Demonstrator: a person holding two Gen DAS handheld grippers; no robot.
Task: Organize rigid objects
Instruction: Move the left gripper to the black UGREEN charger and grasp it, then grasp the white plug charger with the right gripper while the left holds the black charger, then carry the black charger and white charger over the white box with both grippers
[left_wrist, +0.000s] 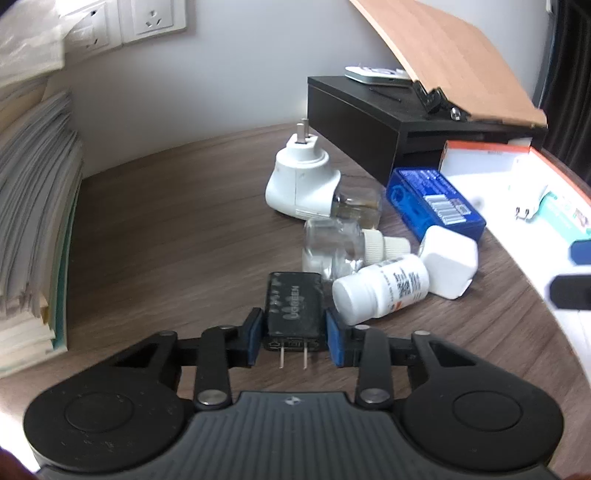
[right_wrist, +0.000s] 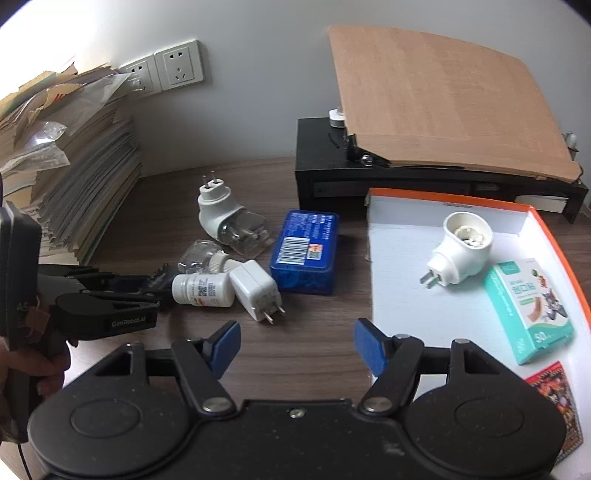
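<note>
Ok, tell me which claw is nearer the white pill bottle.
Left. The left claw, shut on the black charger, sits right beside the pill bottle. The right claw hangs open, farther off toward the white tray.

left gripper (left_wrist: 294, 341) | black frame | blue pads | silver rivets | ribbed housing

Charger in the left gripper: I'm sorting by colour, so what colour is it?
Black charger, clearest in the left wrist view.
</note>
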